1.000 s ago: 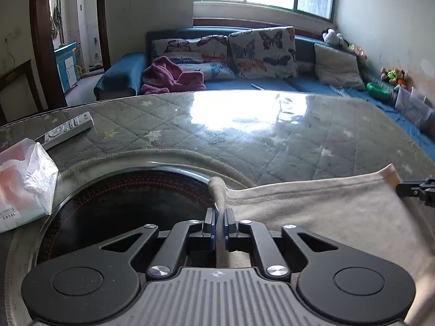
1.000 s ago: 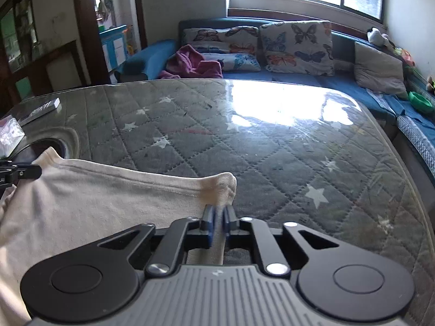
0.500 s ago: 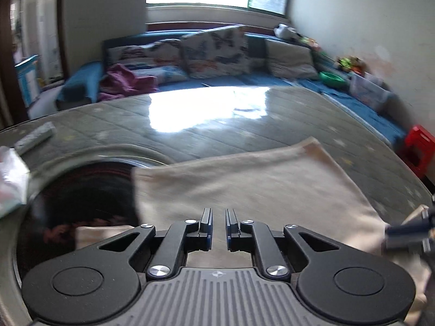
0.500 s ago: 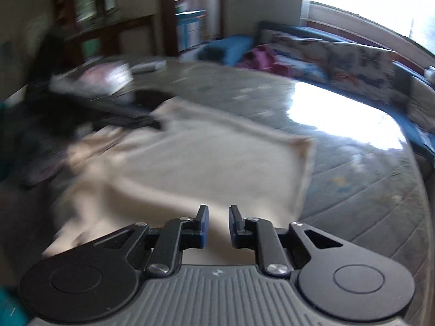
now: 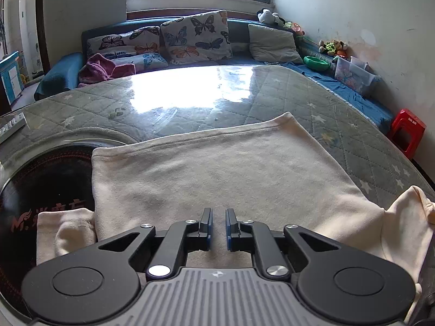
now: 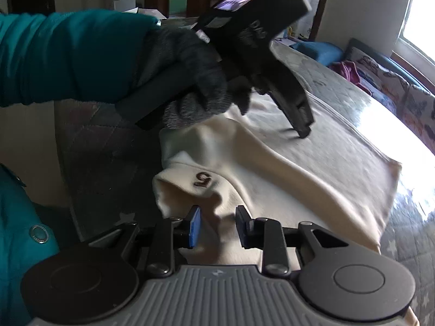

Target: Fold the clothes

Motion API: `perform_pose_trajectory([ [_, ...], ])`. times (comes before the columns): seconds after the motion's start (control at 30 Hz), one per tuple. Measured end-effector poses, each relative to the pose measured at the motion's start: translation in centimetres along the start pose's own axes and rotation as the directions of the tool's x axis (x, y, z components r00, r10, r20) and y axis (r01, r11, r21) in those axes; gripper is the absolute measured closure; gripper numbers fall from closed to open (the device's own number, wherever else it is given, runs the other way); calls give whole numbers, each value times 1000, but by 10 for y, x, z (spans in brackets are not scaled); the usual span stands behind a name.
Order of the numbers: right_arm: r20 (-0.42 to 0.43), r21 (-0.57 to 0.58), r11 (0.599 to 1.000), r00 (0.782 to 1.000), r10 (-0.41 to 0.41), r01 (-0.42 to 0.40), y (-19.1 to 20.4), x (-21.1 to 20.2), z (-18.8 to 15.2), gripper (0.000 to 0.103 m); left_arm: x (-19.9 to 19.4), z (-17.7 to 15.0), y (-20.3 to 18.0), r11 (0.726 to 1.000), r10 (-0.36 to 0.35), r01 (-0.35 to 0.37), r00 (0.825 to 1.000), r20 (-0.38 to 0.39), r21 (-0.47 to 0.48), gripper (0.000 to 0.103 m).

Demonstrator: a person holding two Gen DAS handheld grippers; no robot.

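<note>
A cream sweatshirt [image 5: 217, 168] lies spread on the quilted table [image 5: 190, 103], its hem toward the far side. My left gripper [image 5: 217, 222] hovers over its near middle, jaws a narrow gap apart with nothing pinched. One sleeve [image 5: 407, 225] sticks out at the right, and a cuff [image 5: 65, 231] lies folded at the left. In the right wrist view my right gripper [image 6: 217, 225] hangs over a rumpled sleeve end with a dark mark [image 6: 202, 179]. Its jaws are opening and the pads press on nothing. A gloved hand [image 6: 190, 81] holds the left gripper [image 6: 303, 131] just above the cloth.
A round black plate [image 5: 40, 184] is set into the table under the garment's left side. A remote [image 5: 11, 126] lies at the far left. Behind the table runs a blue sofa [image 5: 65, 73] with butterfly cushions; a red stool [image 5: 406, 133] stands at the right.
Both grippers let go of the hem corners they pinched. The left drew back over the garment's middle. The right swung round and rolled to face the sleeve, its jaws widening.
</note>
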State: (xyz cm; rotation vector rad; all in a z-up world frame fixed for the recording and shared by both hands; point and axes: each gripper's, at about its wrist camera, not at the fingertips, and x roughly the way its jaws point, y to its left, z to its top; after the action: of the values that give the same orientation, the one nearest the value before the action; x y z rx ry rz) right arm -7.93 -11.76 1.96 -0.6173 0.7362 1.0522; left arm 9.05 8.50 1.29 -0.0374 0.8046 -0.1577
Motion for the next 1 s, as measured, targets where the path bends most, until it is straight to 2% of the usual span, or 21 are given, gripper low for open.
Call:
perform_pose_trajectory([
  [0.1,23,-15,1000,1000,-4,4,3,5,2,79,0,0,1,1000,-3,3,1000,0,-2,92],
  [0.13,31,-14,1000,1000,1,-1,4,5,2,84,0,0,2,1000,-4,4,1000,0,-2,92],
  [0.17,32,-10,1000,999,10,-9,4,5,3,97,0,0,2,1000,-4,4,1000,0,-3,92],
  [0.27,38,-12,1000,999,2,-2,5,-1,0,101,0,0,1,1000,-5,5,1000,1,-4,92],
  [0.4,39,-9,1000,999,16,-15,6,-11,-2,101,0,-1,2,1000,-6,6,1000,5,-6,92],
  [0.57,-2,-27,999,999,46,-46,15,-10,-9,101,1,0,2,1000,-3,3,1000,10,-7,90],
  [0.73,21,34,997,997,72,-73,9,-18,-9,99,0,-1,2,1000,-1,1,1000,15,-8,89],
  [0.8,40,76,993,995,88,-90,3,-28,-9,94,0,-2,2,1000,-2,2,1000,18,-8,89],
  [0.93,48,173,983,998,47,-54,-12,-35,-14,93,-1,-3,2,1000,1,-1,1000,25,-11,88],
  [1.0,13,203,978,999,43,-45,-14,-29,-21,93,-1,-3,2,1000,5,-5,1000,26,-7,87],
])
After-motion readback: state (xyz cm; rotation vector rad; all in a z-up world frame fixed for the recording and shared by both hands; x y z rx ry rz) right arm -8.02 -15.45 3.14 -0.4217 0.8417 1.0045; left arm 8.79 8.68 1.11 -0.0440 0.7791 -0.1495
